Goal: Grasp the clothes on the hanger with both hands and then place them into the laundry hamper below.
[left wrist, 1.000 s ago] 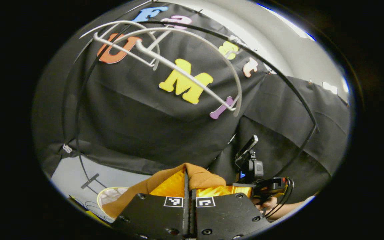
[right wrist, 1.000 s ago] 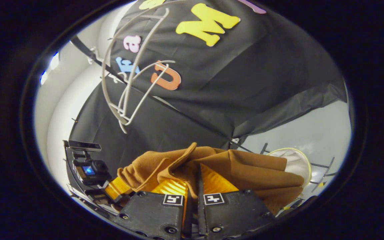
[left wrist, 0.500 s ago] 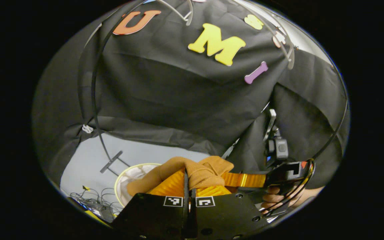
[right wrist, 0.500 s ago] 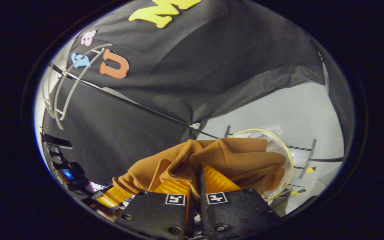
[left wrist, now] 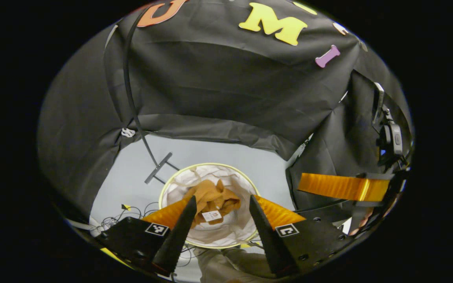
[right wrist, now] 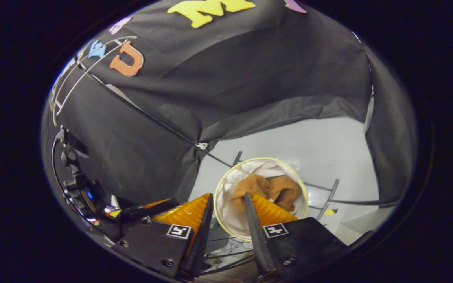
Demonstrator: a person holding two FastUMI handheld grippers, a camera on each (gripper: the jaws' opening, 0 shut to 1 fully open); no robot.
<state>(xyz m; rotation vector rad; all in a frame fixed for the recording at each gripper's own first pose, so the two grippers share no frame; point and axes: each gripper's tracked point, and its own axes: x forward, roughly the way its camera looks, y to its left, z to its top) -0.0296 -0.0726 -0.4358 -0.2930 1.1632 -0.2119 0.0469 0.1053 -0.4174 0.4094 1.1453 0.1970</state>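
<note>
Brown garment [left wrist: 212,199] lying crumpled inside the round laundry hamper [left wrist: 167,184], with both grippers spread and empty above it.

In the left gripper view the left gripper [left wrist: 219,204] has its fingers parted, framing the hamper's pale lining and the garment with its small white tag [left wrist: 211,215]; nothing is between the fingers. The right gripper view shows the right gripper [right wrist: 226,200] likewise parted over the yellow-rimmed hamper [right wrist: 285,167], the cloth [right wrist: 267,188] bunched against the far wall. Both cameras look steeply down, which suggests the grippers hang above the opening so a released item drops straight in. The hanger [right wrist: 81,74] hangs bare at upper left. Judged from this, the placing step appears complete.
</note>
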